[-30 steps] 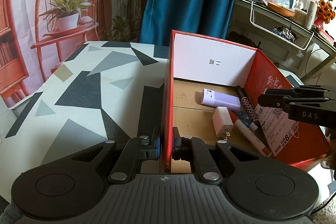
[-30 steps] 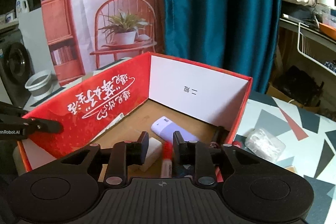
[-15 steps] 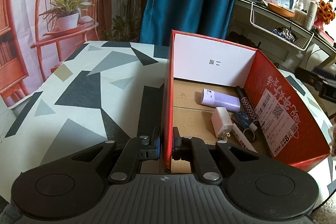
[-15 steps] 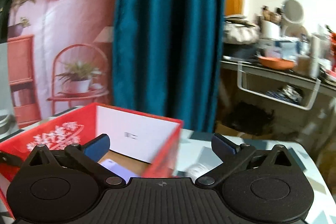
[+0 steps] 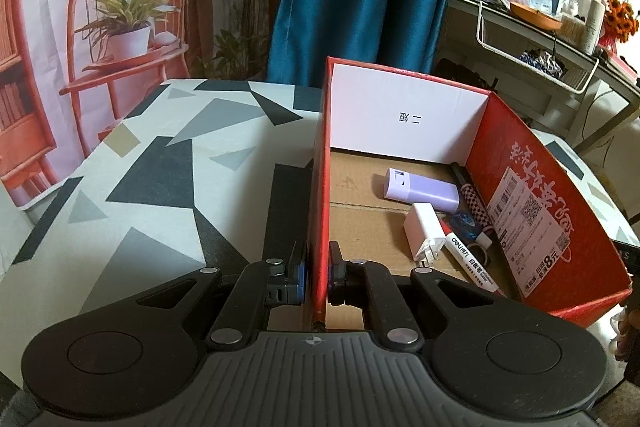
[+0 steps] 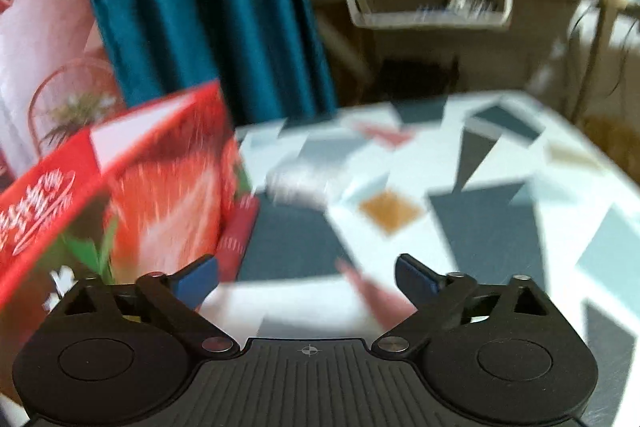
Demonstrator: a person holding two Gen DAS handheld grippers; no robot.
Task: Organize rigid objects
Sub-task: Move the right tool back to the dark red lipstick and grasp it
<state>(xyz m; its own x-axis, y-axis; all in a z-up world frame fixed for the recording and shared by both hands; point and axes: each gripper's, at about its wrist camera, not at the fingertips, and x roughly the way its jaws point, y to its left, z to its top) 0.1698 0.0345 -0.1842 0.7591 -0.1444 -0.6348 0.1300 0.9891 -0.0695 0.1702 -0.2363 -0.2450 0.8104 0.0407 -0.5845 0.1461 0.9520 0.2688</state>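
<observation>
- Left gripper [image 5: 318, 275]: pinching the left wall of the red box [image 5: 320, 187] on the bench [image 5: 160, 187].
- Inside, along the right wall: purple case [image 5: 420, 189], white charger [image 5: 424, 233], marker [image 5: 472, 263].
- Right gripper [image 6: 308, 277]: spread, just narrowing slightly, nothing between, over the bench right of the box.

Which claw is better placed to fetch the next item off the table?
Right, probably. The right claw is open and empty over the patterned tablecloth, while the left claw is clamped on the red cardboard box's wall.

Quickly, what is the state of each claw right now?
Left claw: shut on the side wall of the red cardboard box.
Right claw: open, nothing between its fingers; jaws have just been closing slightly.
</observation>
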